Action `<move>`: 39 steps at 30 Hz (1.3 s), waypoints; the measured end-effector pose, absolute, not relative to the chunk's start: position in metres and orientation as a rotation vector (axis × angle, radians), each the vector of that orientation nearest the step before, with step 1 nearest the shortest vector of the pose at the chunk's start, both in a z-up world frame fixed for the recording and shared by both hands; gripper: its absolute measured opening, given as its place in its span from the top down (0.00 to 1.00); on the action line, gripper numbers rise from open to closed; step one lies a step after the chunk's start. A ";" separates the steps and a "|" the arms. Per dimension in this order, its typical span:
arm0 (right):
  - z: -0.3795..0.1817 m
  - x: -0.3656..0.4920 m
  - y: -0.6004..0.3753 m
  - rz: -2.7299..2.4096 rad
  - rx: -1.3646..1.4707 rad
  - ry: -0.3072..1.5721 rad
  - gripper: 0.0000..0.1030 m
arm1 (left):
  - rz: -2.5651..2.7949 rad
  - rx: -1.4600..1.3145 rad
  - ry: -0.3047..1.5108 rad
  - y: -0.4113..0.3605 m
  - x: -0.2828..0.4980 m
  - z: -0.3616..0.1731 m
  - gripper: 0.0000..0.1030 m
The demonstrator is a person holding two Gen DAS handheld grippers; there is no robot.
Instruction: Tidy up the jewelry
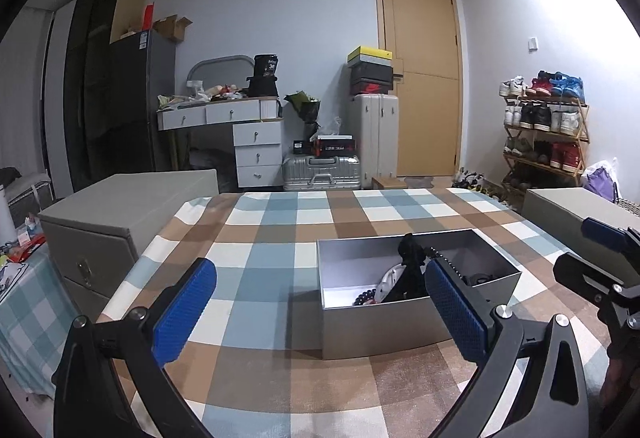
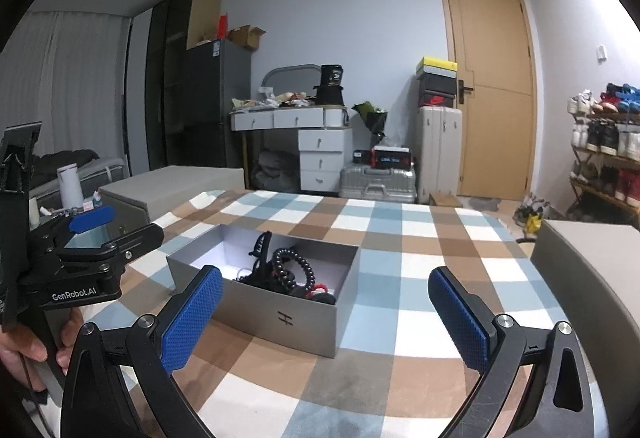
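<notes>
- The grey jewelry box (image 2: 280, 302) is sitting open on the checkered table (image 2: 400, 246), holding black bead bracelets (image 2: 298, 268) and a black hair claw (image 2: 262, 246).
- The left tool (image 1: 320, 302) is hovering just before the box, fingers spread wide, gripping nothing.
- The right tool (image 2: 326, 306) is hanging near the box's front right corner, equally wide apart and empty.
- A hand (image 2: 24, 350) is gripping the left tool's handle.
</notes>
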State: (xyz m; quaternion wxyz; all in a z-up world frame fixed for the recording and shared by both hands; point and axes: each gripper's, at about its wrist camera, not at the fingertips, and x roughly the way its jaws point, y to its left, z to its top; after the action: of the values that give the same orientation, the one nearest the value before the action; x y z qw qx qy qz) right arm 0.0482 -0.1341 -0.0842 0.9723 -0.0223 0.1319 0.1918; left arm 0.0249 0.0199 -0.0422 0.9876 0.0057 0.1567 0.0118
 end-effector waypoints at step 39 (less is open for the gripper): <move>-0.084 0.048 -0.134 0.357 -0.034 0.277 0.00 | 0.034 0.006 0.321 0.021 0.027 -0.040 0.01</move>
State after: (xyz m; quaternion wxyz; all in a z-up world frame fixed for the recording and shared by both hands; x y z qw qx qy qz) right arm 0.0481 -0.1337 -0.0836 0.9744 -0.0170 0.1372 0.1770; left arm 0.0266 0.0206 -0.0402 0.9870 0.0032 0.1599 0.0167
